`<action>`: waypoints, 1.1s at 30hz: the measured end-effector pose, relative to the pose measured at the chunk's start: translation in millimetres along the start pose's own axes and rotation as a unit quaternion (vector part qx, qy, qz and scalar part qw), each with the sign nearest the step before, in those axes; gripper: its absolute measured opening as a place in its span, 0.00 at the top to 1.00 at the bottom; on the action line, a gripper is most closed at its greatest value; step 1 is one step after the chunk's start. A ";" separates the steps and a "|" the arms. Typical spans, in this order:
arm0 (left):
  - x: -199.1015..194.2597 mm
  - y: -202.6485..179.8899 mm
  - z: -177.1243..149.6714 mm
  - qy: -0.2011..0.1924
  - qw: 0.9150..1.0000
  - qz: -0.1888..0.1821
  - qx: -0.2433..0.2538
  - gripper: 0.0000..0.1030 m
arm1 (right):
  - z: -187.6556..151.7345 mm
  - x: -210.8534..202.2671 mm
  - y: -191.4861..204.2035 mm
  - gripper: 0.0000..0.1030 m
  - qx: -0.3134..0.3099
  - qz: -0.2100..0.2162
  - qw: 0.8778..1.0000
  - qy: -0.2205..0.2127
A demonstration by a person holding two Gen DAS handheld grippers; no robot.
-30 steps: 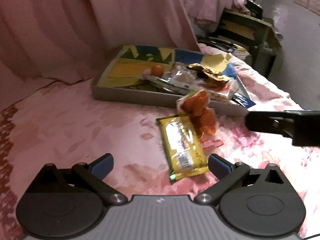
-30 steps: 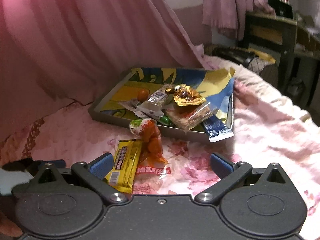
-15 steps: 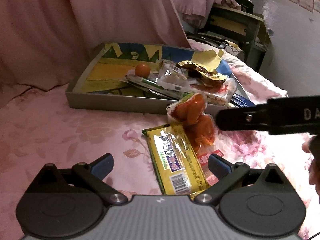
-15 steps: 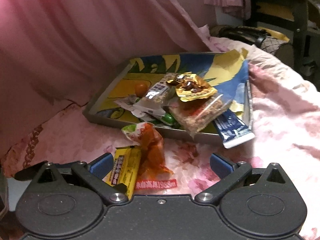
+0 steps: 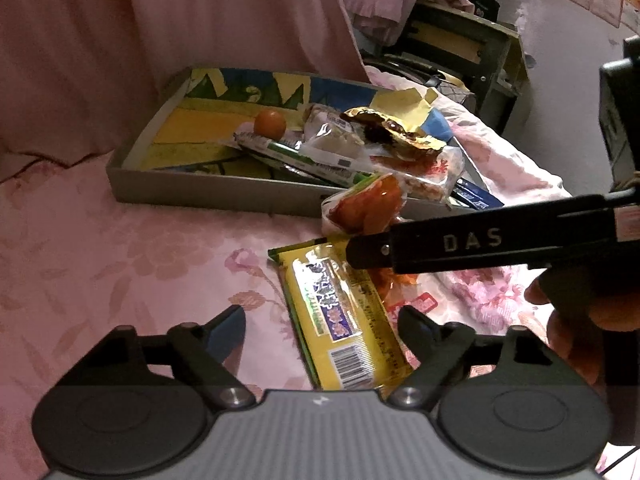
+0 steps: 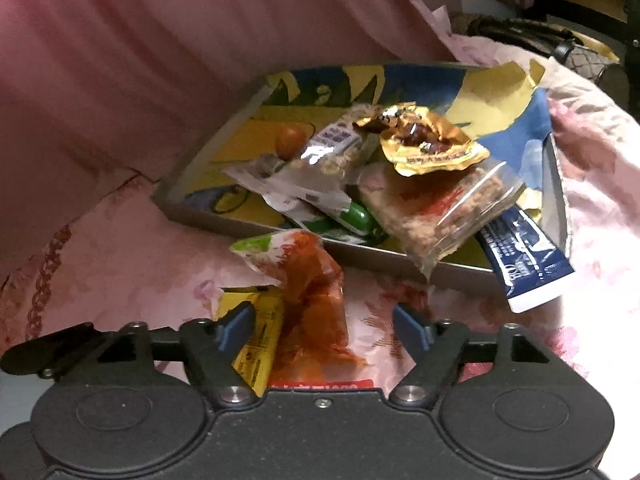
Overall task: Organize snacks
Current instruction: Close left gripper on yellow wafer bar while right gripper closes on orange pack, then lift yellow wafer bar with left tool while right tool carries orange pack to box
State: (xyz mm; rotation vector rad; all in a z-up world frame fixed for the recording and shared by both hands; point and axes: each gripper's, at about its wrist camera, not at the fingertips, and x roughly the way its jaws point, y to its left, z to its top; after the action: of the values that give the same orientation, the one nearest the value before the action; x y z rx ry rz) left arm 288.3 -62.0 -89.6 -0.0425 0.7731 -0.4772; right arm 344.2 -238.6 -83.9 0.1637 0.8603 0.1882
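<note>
The yellow snack bar (image 5: 340, 316) lies on the pink flowered bedspread (image 5: 140, 264), near the left gripper (image 5: 320, 326), in the left wrist view. It sits between the two blue-tipped fingers (image 5: 228, 330), closer to the right one; the jaws have just been closing, yet the tips stand apart from the wrapper and press nothing. Just beyond its far end the orange snack pouch (image 5: 366, 208) leans against the near wall of the grey tray (image 5: 224, 194), which holds a pile of wrapped snacks and a small orange fruit (image 5: 270, 122). The right gripper's black arm crosses from the right above the pouch.

In the right wrist view the orange snack pouch (image 6: 312, 296) lies between the right gripper's (image 6: 324, 322) fingers (image 6: 408, 322), which have just been narrowing but are apart from it. The yellow snack bar (image 6: 256, 340) runs under the left finger. Beyond, a blue packet (image 6: 524, 260) hangs over the tray's (image 6: 200, 216) near right edge.
</note>
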 end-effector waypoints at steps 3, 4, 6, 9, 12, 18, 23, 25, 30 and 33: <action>0.4 2.4 0.0 0.001 1.000 0.001 -0.003 0.23 | 0.4 7.5 -2.0 0.39 0.006 0.008 1.000 0.006; 0.4 2.7 0.2 0.001 1.000 0.002 -0.003 0.23 | 0.8 8.9 -2.2 0.41 0.007 0.009 1.000 0.005; 0.5 4.0 0.4 0.002 1.000 0.005 -0.004 0.28 | 1.8 10.7 -2.6 0.48 0.009 0.012 1.000 0.004; 0.5 4.7 0.7 0.006 1.000 0.008 -0.003 0.39 | 2.8 11.2 -2.3 0.64 0.008 0.014 1.000 0.004; -0.6 5.4 1.4 0.011 1.000 0.000 -0.011 0.50 | 3.4 10.9 -0.1 0.66 0.000 0.011 1.000 0.004; -2.7 4.4 0.6 0.018 1.000 0.001 -0.023 0.54 | 2.9 6.7 3.3 0.69 -0.007 0.001 1.000 0.007; -10.5 6.9 -2.8 0.030 0.999 0.009 -0.040 0.54 | -2.5 0.0 0.9 0.74 0.000 -0.007 1.000 0.017; -15.7 9.0 -5.0 0.038 0.998 0.015 -0.052 0.55 | -5.7 -3.6 -1.4 0.75 0.009 -0.003 1.000 0.024; -30.2 15.1 -12.3 0.061 0.995 0.036 -0.075 0.54 | -16.0 -13.9 -0.6 0.75 0.020 0.010 0.998 0.051; -34.8 17.0 -12.8 0.068 0.994 0.042 -0.080 0.54 | -20.6 -17.6 2.5 0.75 0.018 0.012 0.998 0.056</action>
State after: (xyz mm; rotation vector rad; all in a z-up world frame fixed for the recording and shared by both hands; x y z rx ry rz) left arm 265.0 -30.2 -79.3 -0.1284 0.9417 -0.3403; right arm 317.0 -238.9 -83.6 0.1985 0.9731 0.2067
